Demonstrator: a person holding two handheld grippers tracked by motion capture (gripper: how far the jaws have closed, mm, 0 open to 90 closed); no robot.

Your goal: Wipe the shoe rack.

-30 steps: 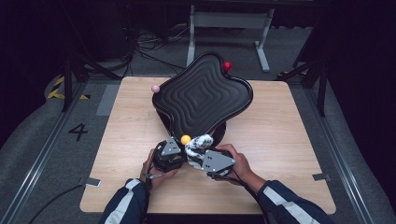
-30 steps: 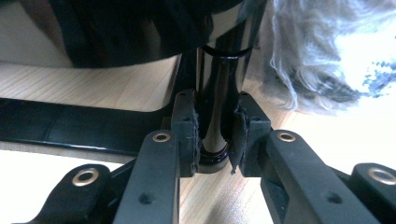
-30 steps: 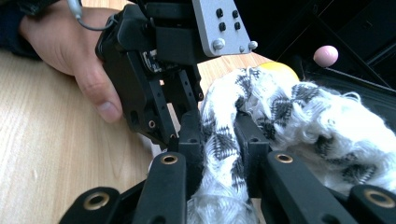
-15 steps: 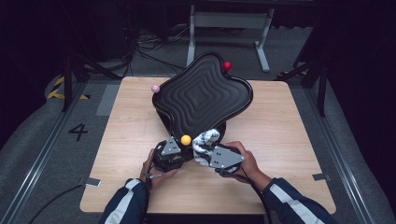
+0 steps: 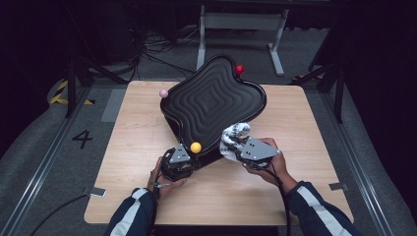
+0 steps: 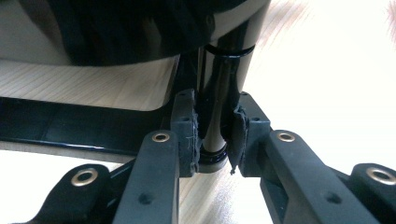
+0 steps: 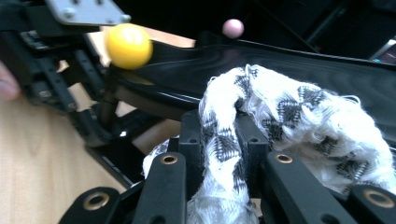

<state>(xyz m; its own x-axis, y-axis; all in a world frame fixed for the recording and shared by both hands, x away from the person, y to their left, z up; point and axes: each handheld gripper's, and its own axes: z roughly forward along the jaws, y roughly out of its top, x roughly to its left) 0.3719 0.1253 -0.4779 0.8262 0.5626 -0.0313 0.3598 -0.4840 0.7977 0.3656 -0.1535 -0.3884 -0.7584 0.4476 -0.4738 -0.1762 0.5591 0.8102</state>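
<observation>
Two grippers are working: left gripper (image 5: 189,158) is pinching the tray (image 5: 211,101) post (image 6: 217,116) at 6 o'clock; right gripper (image 5: 231,145) is clamping a cloth (image 7: 280,112).

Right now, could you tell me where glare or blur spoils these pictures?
Left gripper view: the table is blown out white at right. Right gripper view: the yellow ball and pink ball are soft. High view: evenly lit table, dark surroundings.

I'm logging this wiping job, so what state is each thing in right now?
black tray: tilted on its stand, near edge low.
stand post: upright, clamped.
left gripper: shut on the stand post.
right gripper: shut on the cloth.
cloth: bunched, lying against the tray's near edge.
yellow ball: atop the post.
</observation>
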